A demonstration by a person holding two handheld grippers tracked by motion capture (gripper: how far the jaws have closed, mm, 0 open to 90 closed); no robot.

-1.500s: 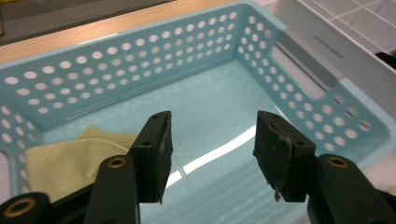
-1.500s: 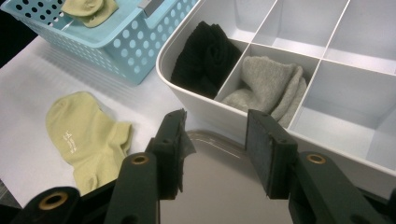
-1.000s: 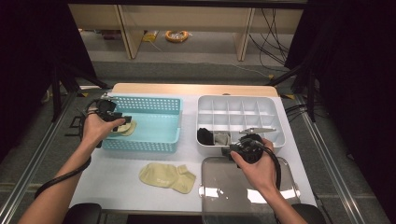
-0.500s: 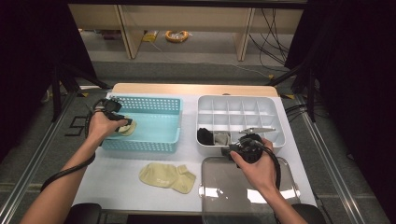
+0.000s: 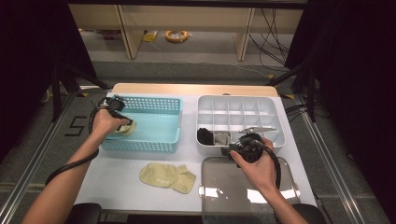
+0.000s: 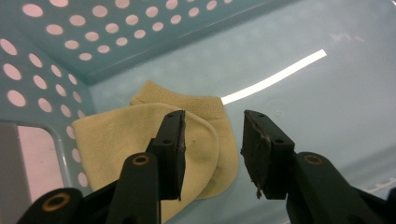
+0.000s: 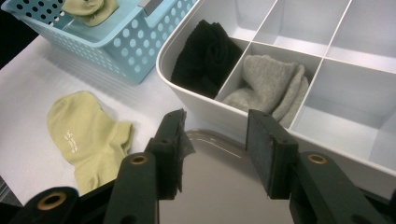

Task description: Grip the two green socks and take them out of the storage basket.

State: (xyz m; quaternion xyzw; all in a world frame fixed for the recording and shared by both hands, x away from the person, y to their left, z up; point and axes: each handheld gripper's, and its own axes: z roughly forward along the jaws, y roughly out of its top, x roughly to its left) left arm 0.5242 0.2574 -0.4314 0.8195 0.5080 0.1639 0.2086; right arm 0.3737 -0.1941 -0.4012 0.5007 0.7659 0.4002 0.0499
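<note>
My left gripper (image 5: 122, 123) reaches into the light blue perforated basket (image 5: 154, 144), low over a yellow-green sock (image 5: 127, 129) lying in its near left corner. In the left gripper view its jaws (image 6: 214, 116) have just been closing. They stand apart over the sock (image 6: 126, 135)'s edge without pressing on it. A matching sock (image 5: 166, 176) lies flat on the table in front of the basket. My right gripper (image 5: 232, 148) hovers open and empty (image 7: 215, 121) above a clear lid (image 5: 224, 182), at the front wall of the white divided organizer (image 5: 239, 97).
The organizer's front left compartments hold a rolled black sock (image 7: 205, 53) and a grey sock (image 7: 268, 84); its other compartments show bare. The loose sock (image 7: 79, 130) lies left of the lid (image 7: 219, 186). Shelving and cables stand beyond the table.
My left hand has shifted a little and sunk lower into the basket, onto the sock, with its jaws narrower. The right hand has kept still.
</note>
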